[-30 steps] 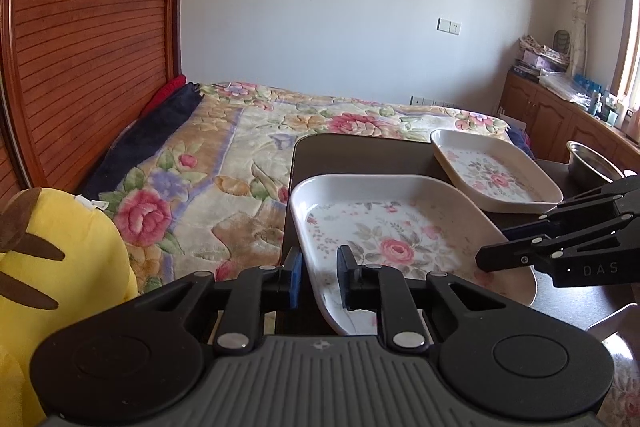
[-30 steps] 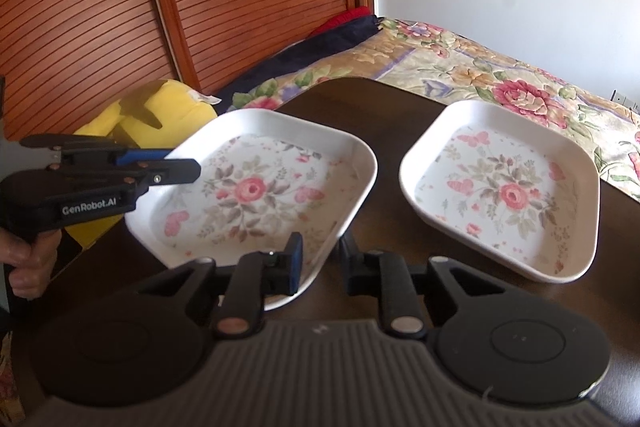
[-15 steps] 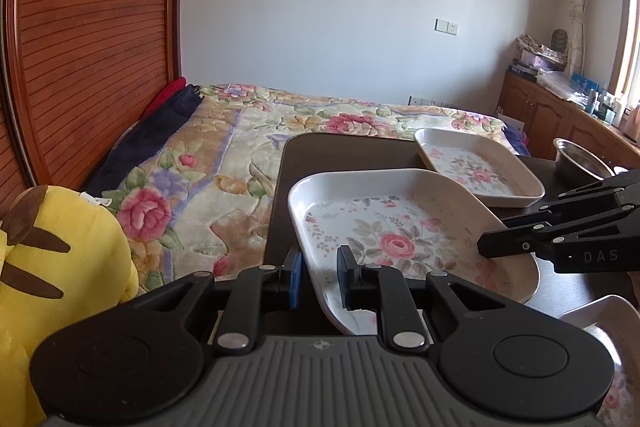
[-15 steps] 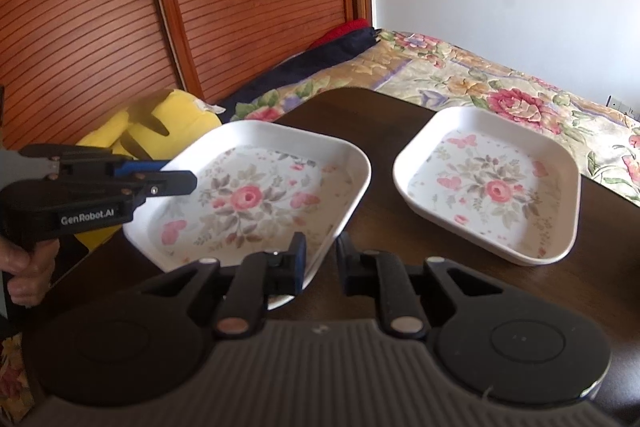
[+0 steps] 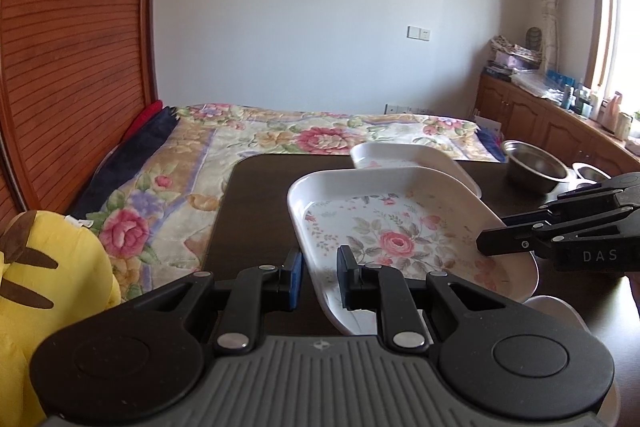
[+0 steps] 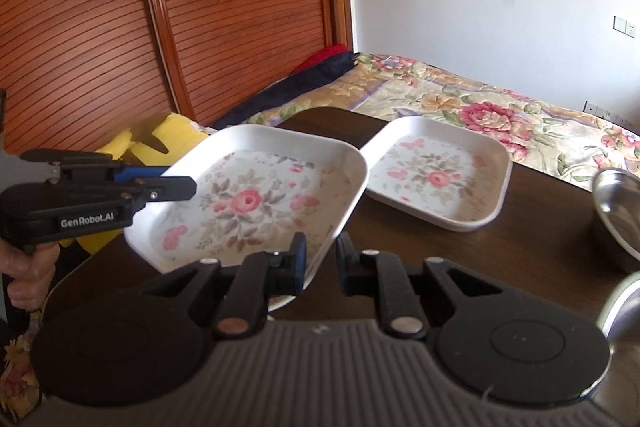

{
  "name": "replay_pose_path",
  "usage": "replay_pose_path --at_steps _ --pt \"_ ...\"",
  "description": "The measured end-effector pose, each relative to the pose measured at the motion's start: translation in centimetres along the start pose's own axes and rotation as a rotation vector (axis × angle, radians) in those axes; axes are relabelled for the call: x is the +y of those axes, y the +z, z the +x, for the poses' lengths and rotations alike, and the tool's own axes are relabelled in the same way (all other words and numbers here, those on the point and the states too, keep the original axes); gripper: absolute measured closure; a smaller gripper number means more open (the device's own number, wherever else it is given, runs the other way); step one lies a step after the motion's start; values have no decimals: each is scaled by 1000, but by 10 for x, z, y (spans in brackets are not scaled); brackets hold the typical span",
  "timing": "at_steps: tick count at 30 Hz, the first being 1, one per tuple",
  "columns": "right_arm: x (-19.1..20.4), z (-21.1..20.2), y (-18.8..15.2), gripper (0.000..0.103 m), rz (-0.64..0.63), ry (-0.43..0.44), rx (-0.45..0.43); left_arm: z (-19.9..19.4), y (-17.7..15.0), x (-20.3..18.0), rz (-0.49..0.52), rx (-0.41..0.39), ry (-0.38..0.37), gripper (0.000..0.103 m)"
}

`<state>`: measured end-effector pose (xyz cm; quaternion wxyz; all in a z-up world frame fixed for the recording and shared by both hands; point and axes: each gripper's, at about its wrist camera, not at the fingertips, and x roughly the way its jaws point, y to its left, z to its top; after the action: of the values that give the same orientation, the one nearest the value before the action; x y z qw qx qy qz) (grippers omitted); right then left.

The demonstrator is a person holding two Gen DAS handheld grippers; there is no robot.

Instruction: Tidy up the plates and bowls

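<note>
Plate (image 6: 256, 203) hangs clamped at opposite rims by our left gripper (image 5: 318, 277) and right gripper (image 6: 320, 259) — stacking onto the second plate (image 6: 440, 175) remains, bowls (image 5: 534, 167) untouched.

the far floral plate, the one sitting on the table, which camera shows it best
The right wrist view. There the far floral plate lies almost whole on the dark table, its rose pattern clear, only its near left corner hidden behind the lifted plate. The left wrist view shows just a strip of its rim behind the lifted plate.
</note>
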<state>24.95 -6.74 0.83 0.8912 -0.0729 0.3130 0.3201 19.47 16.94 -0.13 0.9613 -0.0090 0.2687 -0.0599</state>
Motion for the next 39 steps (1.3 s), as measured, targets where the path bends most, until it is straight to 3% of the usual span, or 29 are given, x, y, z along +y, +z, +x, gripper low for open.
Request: replay_pose_path --at_steps 17,39 --pt "-11 -60 -37 85 10 -27 -60 -39 -14 -59 56 -2 -6 84" --pt "-7 -85 -82 85 42 -19 -43 -56 -50 -80 36 54 -27 84"
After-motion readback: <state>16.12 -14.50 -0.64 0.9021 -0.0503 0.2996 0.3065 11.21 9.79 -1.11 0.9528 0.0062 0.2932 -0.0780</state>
